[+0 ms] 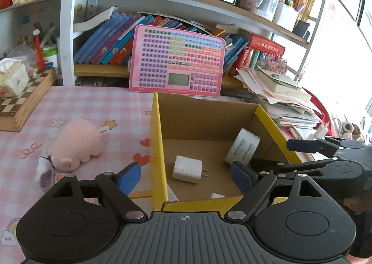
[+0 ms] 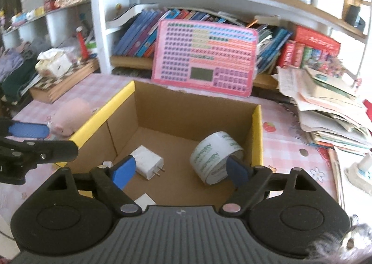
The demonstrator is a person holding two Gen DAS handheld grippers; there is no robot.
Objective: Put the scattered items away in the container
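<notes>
A cardboard box (image 1: 158, 136) with yellow outer walls stands open on the pink checked cloth. Inside lie a white plug charger (image 1: 187, 168), a roll of white tape (image 1: 243, 148) leaning at the right wall, and a small white piece (image 1: 217, 195) near the front. My left gripper (image 1: 186, 177) is open over the box's left front corner, nothing between its fingers. My right gripper (image 2: 180, 172) is open above the box (image 2: 104, 113), with the charger (image 2: 146, 161) and tape (image 2: 211, 154) below it. A pink plush pig (image 1: 74, 145) lies on the cloth left of the box.
A pink keyboard board (image 1: 176, 59) leans on the bookshelf behind the box. A chessboard case (image 1: 23, 99) holding a tissue pack sits far left. A tall paper stack (image 1: 279, 94) crowds the right. A small purple-and-white item (image 1: 46, 175) lies by the pig.
</notes>
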